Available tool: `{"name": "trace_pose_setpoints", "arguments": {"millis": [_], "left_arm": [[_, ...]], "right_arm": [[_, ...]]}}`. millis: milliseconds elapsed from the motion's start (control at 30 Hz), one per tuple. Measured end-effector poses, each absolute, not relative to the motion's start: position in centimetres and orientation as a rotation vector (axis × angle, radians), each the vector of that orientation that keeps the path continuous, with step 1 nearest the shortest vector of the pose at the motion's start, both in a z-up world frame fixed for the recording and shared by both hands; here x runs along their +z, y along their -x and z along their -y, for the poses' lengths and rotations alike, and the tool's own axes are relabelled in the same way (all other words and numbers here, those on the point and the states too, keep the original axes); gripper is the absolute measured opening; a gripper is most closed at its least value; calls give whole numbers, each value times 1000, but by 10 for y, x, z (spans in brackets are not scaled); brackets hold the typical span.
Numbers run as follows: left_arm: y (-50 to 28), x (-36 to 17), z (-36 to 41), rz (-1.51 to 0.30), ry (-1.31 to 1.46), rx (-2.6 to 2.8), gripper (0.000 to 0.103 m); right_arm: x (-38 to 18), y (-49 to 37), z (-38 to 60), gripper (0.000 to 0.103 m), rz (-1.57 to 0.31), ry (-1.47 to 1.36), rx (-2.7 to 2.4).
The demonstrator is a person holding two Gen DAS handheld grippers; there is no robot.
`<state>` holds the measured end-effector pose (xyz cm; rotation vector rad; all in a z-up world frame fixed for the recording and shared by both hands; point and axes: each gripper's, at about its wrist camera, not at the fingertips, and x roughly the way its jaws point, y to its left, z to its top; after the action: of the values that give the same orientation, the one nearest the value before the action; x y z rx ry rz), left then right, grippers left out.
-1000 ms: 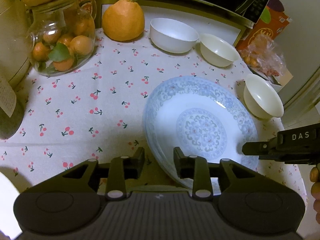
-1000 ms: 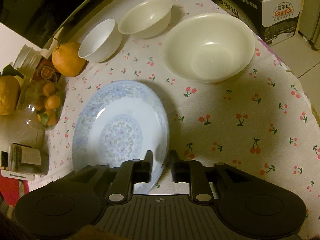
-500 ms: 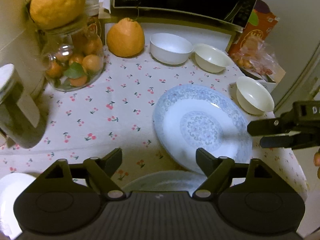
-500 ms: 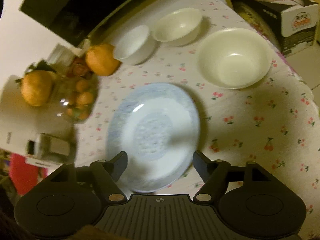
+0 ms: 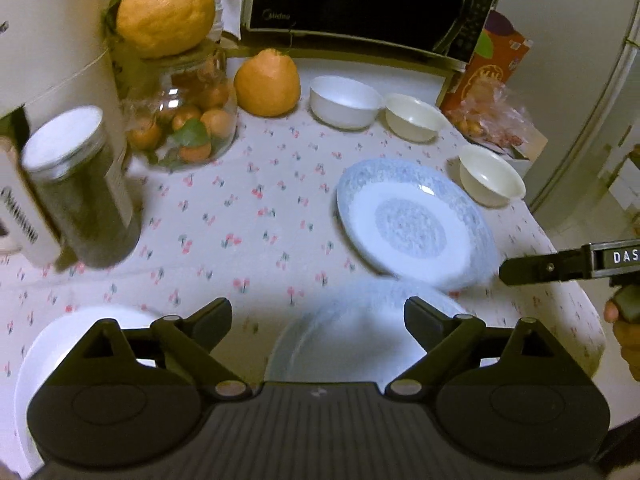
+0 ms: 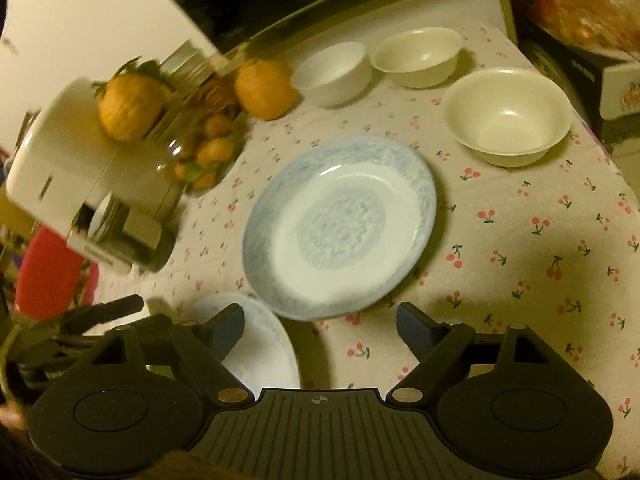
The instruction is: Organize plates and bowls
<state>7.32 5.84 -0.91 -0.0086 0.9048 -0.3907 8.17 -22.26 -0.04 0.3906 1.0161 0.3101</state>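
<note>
Both jaws just opened wide and empty, left gripper [image 5: 318,312] and right gripper [image 6: 320,320] above the cherry-print bench [image 6: 520,240], blue-patterned plate [image 6: 340,226] lying flat mid-bench, three bowls [image 6: 508,116] beyond it.

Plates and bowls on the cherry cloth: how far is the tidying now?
Done: the blue-patterned plate lies set down on the cloth. In hand: nothing; the left gripper and right gripper have just been opening, empty. Left: the white bowl, far cream bowl and near cream bowl stand apart, unstacked; a second plate lies separate.
</note>
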Motion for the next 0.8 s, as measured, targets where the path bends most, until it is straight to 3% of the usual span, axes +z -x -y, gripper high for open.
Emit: {"name": "trace_pose_setpoints", "arguments": {"millis": [500, 800], "left_arm": [[-14, -24, -64, -1002, 28, -463, 100], [-8, -41, -59, -1037, 77, -425, 90]], "right_arm": [[-16, -47, 198, 91, -992, -215, 423], [-22, -45, 185, 91, -998, -198, 467]]}}
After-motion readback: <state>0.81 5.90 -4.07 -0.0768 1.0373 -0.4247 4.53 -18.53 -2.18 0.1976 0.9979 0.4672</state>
